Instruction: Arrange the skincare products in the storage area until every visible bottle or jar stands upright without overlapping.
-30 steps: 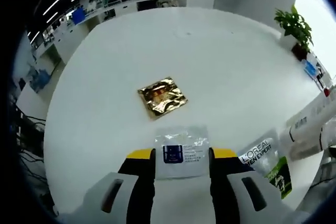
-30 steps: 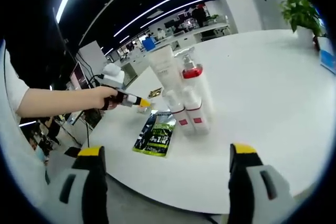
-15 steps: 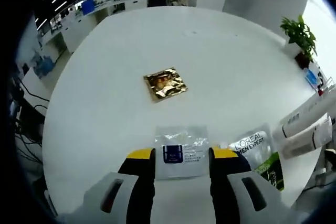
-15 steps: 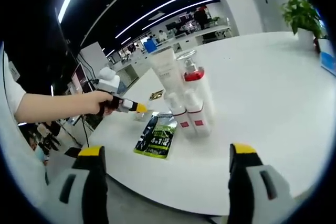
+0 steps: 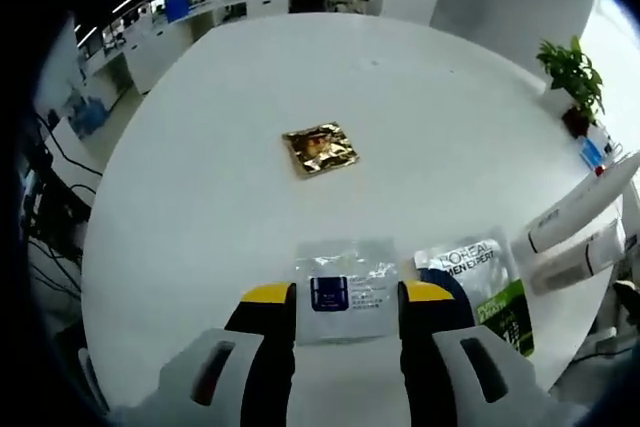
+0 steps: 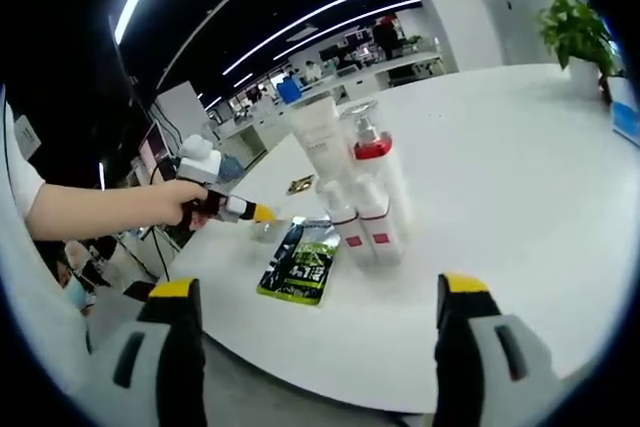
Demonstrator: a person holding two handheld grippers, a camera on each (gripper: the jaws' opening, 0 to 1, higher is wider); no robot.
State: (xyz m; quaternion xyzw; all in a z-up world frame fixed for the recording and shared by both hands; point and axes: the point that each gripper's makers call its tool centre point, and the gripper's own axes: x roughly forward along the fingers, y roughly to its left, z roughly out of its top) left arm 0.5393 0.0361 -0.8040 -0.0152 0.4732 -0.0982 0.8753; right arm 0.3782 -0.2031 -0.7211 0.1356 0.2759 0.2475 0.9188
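Clear plastic, the sachet [image 5: 347,287] sits clamped in our left gripper [image 5: 347,299] above the table [image 5: 200,197], apparently lifted. Next we set it beside the standing bottles [image 6: 362,209]; our right gripper [image 6: 312,332] waits, jaws wide.

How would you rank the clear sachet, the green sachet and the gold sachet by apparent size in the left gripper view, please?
1. Green sachet and clear sachet look about alike; the clear one is held in the left gripper, nearest the camera, so I won't rank them.
2. Gold sachet looks smallest, but lies farther off.
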